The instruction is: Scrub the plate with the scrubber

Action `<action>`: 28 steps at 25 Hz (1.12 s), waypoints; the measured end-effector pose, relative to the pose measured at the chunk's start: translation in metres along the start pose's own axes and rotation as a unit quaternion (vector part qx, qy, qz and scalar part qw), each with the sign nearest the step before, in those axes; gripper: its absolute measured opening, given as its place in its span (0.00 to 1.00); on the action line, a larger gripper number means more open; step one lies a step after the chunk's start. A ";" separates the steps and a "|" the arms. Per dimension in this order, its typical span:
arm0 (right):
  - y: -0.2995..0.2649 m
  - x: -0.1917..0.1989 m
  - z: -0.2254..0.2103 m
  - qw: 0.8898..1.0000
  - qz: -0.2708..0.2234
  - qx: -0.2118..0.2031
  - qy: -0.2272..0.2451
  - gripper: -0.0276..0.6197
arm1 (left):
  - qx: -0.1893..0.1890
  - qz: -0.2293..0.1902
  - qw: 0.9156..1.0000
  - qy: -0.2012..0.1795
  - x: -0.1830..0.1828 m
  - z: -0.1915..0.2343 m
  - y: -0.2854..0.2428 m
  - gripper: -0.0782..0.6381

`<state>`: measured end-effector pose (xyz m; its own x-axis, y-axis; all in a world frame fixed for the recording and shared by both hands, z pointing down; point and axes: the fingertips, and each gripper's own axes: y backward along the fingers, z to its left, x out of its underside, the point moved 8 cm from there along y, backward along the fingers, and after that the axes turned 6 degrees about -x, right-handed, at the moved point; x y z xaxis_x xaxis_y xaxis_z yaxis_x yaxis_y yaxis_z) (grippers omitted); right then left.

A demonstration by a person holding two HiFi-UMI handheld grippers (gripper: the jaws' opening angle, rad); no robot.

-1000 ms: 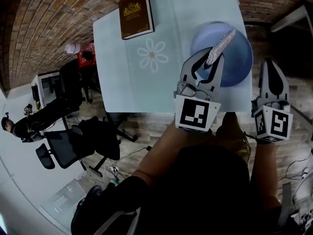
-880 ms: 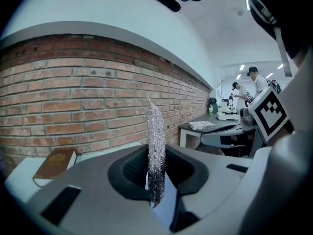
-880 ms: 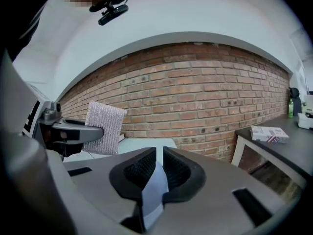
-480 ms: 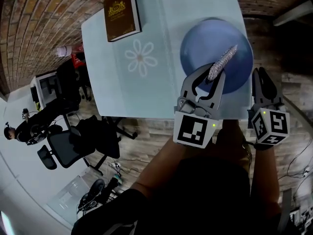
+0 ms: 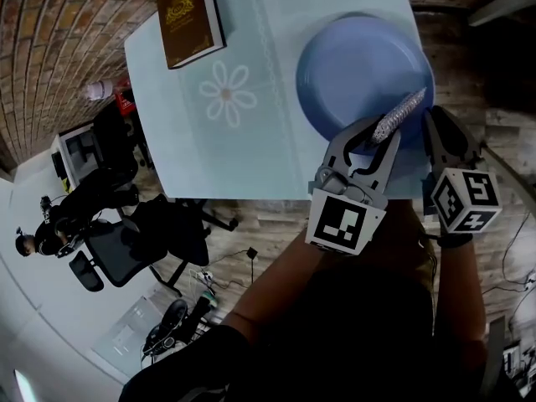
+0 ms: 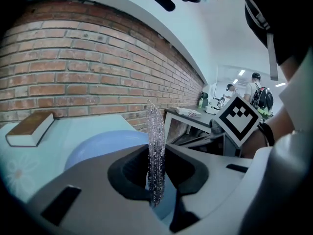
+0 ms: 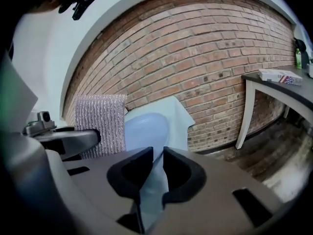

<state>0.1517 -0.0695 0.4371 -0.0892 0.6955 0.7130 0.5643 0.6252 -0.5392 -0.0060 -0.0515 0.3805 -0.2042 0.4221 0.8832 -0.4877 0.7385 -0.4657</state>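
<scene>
A round blue plate (image 5: 356, 69) lies on the pale blue table (image 5: 251, 141). My left gripper (image 5: 374, 132) hovers over the plate's near right part, shut on a flat silver mesh scrubber (image 5: 400, 113) that sticks out past its tips. In the left gripper view the scrubber (image 6: 155, 131) stands edge-on between the jaws above the plate (image 6: 98, 143). My right gripper (image 5: 434, 117) sits at the plate's right rim. In the right gripper view its jaws (image 7: 157, 153) stand almost together on the plate's thin edge (image 7: 146, 131), with the scrubber (image 7: 100, 124) to the left.
A brown book (image 5: 186, 19) lies at the table's far left corner, beyond a white flower print (image 5: 224, 95). The table's near edge runs just under both grippers. A brick wall (image 7: 210, 58) stands behind the table, and office chairs (image 5: 126, 241) and people are off to the left.
Both grippers have moved onto the plate's near right side. The right gripper came in from beside the table to the plate's rim. The scrubber stays in the left gripper.
</scene>
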 end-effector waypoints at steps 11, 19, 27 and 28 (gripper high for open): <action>0.001 0.000 -0.003 1.000 0.003 -0.014 -0.015 0.18 | 0.040 0.034 0.997 0.049 0.016 -0.021 -0.021 0.22; -0.002 -0.004 -0.007 1.000 0.004 -0.022 -0.007 0.17 | 0.034 0.032 0.998 0.053 0.011 -0.016 -0.037 0.22; -0.007 -0.009 -0.007 1.000 0.005 -0.011 -0.002 0.16 | 0.024 0.030 0.999 0.038 0.004 -0.005 -0.056 0.22; -0.008 -0.009 -0.007 1.000 0.004 -0.007 -0.001 0.16 | 0.023 0.029 0.999 0.035 0.003 -0.004 -0.058 0.22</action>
<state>0.1536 -0.0828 0.4378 -0.0859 0.7015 0.7074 0.5769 0.6139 -0.5388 0.0254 -0.0908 0.4095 -0.1741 0.5009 0.8478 -0.5158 0.6870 -0.5118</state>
